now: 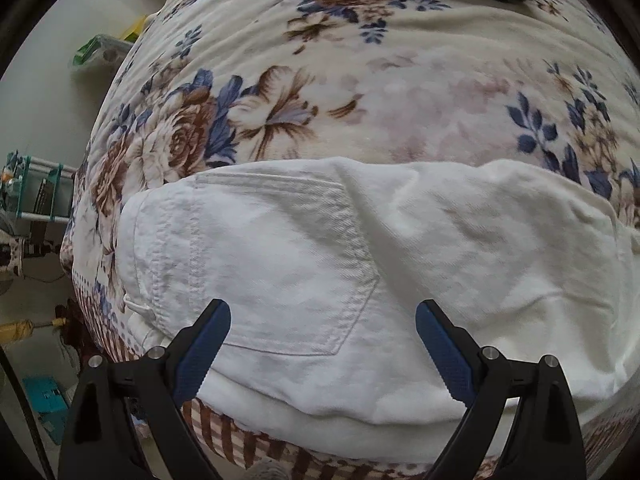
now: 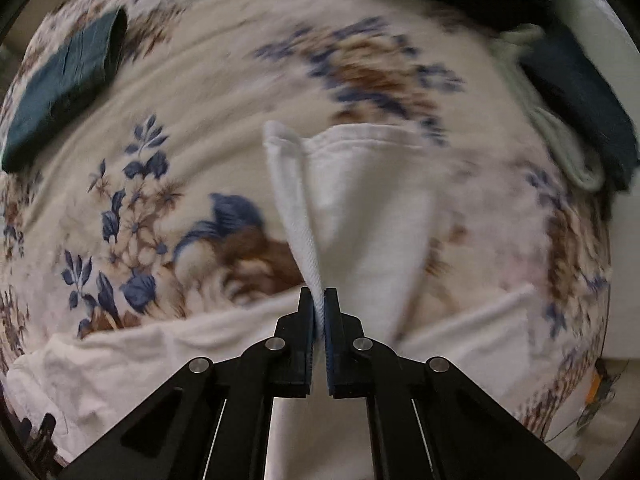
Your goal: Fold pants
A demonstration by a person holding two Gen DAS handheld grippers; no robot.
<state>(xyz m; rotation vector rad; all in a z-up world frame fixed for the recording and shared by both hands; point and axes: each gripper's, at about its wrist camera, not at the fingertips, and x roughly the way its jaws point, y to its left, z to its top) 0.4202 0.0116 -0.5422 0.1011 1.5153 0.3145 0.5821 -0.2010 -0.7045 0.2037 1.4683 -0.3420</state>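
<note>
Right wrist view: the right hand-held gripper (image 2: pixel 319 303) was clamped tight on a hem edge of the white pants (image 2: pixel 360 208), its blue pads (image 2: pixel 330 344) nearly meeting with the cloth pinched between them. That leg rose off the bed, draped forward and blurred, while the rest of the garment lay crumpled below on the floral blanket (image 2: pixel 160 128). A folded teal garment (image 2: pixel 60 84) sat far left; dark clothes (image 2: pixel 580 108) were heaped at the right.

Left wrist view: the left hand-held gripper (image 1: pixel 323 320) hung wide apart, holding nothing, above the pants (image 1: pixel 440 240) near the back pocket (image 1: pixel 288 264), spread flat on the blanket (image 1: pixel 400 60) by the bed's near edge.
</note>
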